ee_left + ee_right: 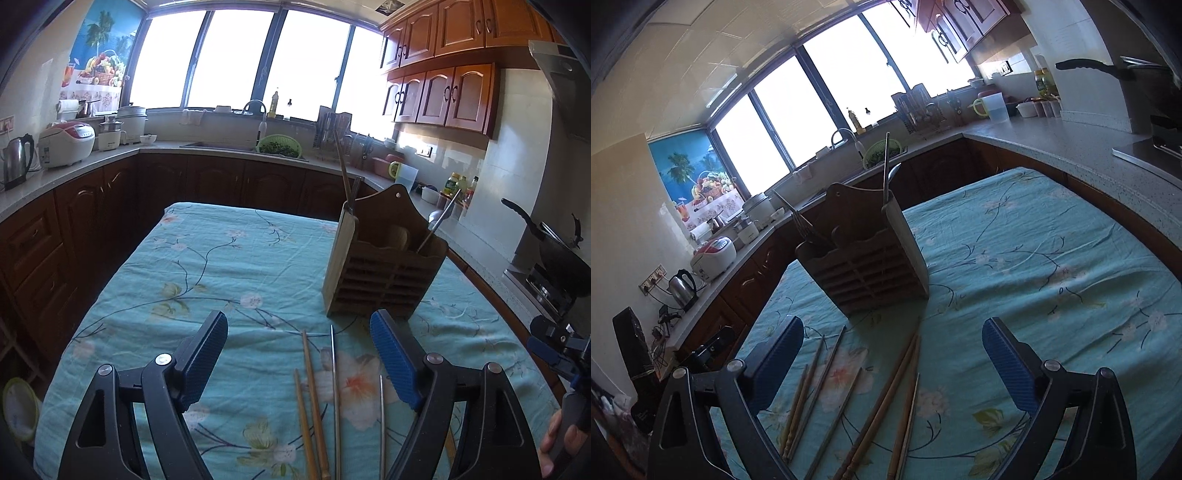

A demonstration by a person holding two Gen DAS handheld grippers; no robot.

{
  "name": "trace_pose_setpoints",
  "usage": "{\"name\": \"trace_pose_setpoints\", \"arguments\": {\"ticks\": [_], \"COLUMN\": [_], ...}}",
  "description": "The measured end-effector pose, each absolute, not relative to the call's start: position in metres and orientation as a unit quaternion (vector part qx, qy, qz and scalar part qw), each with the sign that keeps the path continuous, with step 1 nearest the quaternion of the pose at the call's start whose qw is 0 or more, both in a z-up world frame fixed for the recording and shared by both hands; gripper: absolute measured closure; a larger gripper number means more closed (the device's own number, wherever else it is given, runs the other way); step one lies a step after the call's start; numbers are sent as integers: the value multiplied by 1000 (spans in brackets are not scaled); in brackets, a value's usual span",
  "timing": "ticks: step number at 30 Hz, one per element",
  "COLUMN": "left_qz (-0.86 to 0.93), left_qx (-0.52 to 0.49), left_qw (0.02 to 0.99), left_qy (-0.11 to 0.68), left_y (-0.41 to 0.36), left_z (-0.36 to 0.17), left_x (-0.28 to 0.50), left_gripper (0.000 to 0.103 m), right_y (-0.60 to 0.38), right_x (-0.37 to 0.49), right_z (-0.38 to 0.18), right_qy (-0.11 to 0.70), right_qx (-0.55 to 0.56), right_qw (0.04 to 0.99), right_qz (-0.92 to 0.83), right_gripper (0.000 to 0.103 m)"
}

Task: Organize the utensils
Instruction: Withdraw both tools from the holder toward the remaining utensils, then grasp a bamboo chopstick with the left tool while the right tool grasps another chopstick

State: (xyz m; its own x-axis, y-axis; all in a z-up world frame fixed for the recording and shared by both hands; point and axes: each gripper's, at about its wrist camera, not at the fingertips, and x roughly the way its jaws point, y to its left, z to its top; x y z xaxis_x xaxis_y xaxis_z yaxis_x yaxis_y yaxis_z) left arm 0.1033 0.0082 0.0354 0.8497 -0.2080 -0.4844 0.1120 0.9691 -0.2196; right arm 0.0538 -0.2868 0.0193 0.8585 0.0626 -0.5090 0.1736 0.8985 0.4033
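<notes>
A brown wooden utensil holder [384,273] stands on the floral teal tablecloth [221,266]; it also shows in the right wrist view [864,269]. It holds chopsticks [344,173] and a spoon [441,218]. Wooden chopsticks [313,398] and metal chopsticks [335,387] lie loose on the cloth in front of it. Several loose chopsticks [886,398] show in the right wrist view too. My left gripper [299,354] is open and empty above the loose chopsticks. My right gripper [892,358] is open and empty above them, and shows at the left view's right edge [554,350].
Countertops [92,166] wrap around the table, with a kettle [16,158], a rice cooker [66,142], a sink with a green colander [279,144] and a pan on the stove [554,243]. Dark cabinets [74,221] stand close to the table's left edge.
</notes>
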Motion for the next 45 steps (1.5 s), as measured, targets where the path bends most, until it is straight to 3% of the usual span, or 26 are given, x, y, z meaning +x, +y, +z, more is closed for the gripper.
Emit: {"name": "trace_pose_setpoints", "arguments": {"ticks": [26, 28, 30, 36, 45], "left_qz": [-56, -56, -56, -57, -89], "left_qx": [-101, -98, -98, -99, -87], "left_qw": [936, 935, 934, 928, 912], "left_qy": [333, 336, 340, 354, 391], "left_y": [21, 20, 19, 17, 3], "left_z": [4, 3, 1, -2, -2], "left_x": [71, 72, 75, 84, 122], "left_gripper": [24, 24, 25, 26, 35], "right_y": [-257, -255, -254, -251, -254], "right_x": [25, 28, 32, 44, 76], "right_z": [-19, -20, -22, -28, -34], "right_qy": [316, 320, 329, 352, 383], "right_qx": [171, 167, 161, 156, 155], "right_qw": [931, 931, 929, 921, 910], "right_qz": [-57, -58, -59, -54, -40], "right_gripper": [6, 10, 22, 45, 61]}}
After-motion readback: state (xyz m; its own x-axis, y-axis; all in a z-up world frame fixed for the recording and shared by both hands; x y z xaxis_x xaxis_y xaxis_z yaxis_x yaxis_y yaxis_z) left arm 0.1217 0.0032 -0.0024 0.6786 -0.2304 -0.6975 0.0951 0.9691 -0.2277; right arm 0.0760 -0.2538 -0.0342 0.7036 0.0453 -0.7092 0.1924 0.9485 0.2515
